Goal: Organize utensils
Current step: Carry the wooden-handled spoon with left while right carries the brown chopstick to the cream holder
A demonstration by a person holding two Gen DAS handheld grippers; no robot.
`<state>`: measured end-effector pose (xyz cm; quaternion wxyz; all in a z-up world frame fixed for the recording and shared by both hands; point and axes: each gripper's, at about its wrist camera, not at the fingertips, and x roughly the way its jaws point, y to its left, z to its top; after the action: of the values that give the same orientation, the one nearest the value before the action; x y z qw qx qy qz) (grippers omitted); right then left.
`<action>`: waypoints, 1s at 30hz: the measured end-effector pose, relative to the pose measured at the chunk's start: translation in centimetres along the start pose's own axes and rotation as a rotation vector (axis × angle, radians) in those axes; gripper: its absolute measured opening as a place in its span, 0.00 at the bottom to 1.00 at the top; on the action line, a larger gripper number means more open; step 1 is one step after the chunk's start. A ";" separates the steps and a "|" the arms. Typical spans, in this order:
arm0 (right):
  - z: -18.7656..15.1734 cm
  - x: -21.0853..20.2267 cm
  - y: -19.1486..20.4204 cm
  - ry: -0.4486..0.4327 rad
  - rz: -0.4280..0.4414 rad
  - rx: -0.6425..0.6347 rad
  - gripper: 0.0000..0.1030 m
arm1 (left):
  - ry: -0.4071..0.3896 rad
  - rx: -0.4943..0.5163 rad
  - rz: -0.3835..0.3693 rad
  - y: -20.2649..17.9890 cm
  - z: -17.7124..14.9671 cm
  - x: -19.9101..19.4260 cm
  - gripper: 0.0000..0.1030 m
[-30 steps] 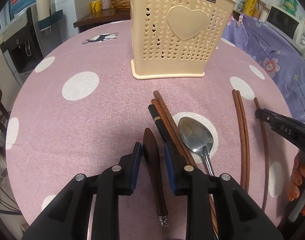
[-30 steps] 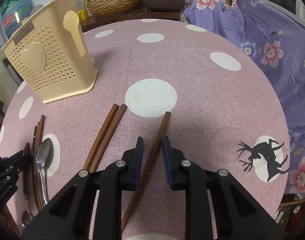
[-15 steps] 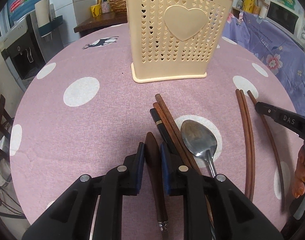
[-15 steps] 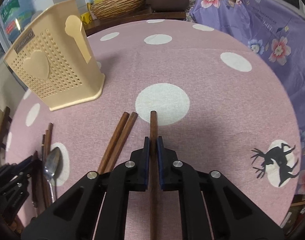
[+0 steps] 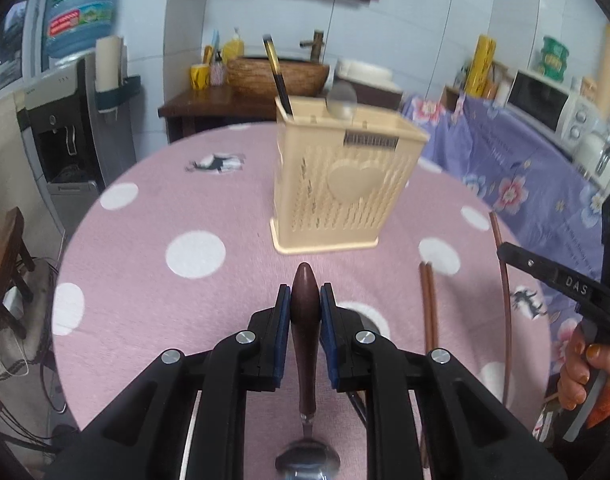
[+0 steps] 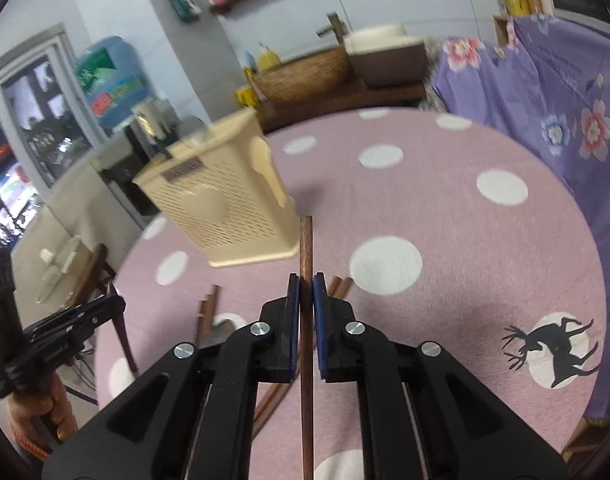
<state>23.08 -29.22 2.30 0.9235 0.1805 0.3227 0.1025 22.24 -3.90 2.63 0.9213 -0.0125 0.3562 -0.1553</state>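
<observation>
The left tool (image 5: pixel 305 312) was closed on the dark wooden handle (image 5: pixel 305 300) of a spoon, its blue pads pressed against both sides. The handle's rounded tip poked out past the pads at the centre of the left wrist view, and the metal bowl (image 5: pixel 307 462) hung at the bottom edge. The right tool (image 6: pixel 306 300) was clamped tight on a single brown chopstick (image 6: pixel 306 248), which ran straight up the middle of the right wrist view.

The beige perforated holder (image 5: pixel 345 184) stood on the pink polka-dot counter (image 5: pixel 153 288), just above centre in the left view, with a dark chopstick (image 5: pixel 277 76) and a spoon (image 5: pixel 342 98) already upright in it. A pair of brown chopsticks (image 5: pixel 429 304) lay on the counter at right of centre. In the right view, more chopsticks (image 6: pixel 209 304) lay at lower left of centre.
</observation>
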 end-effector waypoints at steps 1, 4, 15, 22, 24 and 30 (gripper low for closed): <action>0.1 -1.3 0.2 -0.023 0.031 -0.003 0.08 | -0.021 -0.002 -0.004 0.1 0.1 -1.0 0.16; 0.0 -4.5 0.9 -0.085 0.070 -0.038 0.08 | -0.065 -0.007 -0.017 0.3 0.1 -3.2 0.15; -0.4 -8.0 2.9 -0.148 0.091 -0.109 0.08 | -0.106 -0.022 -0.030 0.3 0.2 -4.3 0.15; -0.2 -9.0 3.4 -0.176 0.098 -0.130 0.08 | -0.121 -0.020 -0.033 0.3 0.3 -4.8 0.15; 0.0 -9.2 3.6 -0.185 0.098 -0.135 0.07 | -0.127 -0.019 -0.033 0.3 0.4 -4.9 0.15; 1.6 -9.2 4.7 -0.244 0.097 -0.153 0.08 | -0.135 -0.013 -0.073 0.0 2.1 -5.0 0.15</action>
<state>16.70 -28.16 10.50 0.9608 0.1361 0.1905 0.1484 20.12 -2.65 7.44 0.9368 -0.0418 0.2936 -0.1855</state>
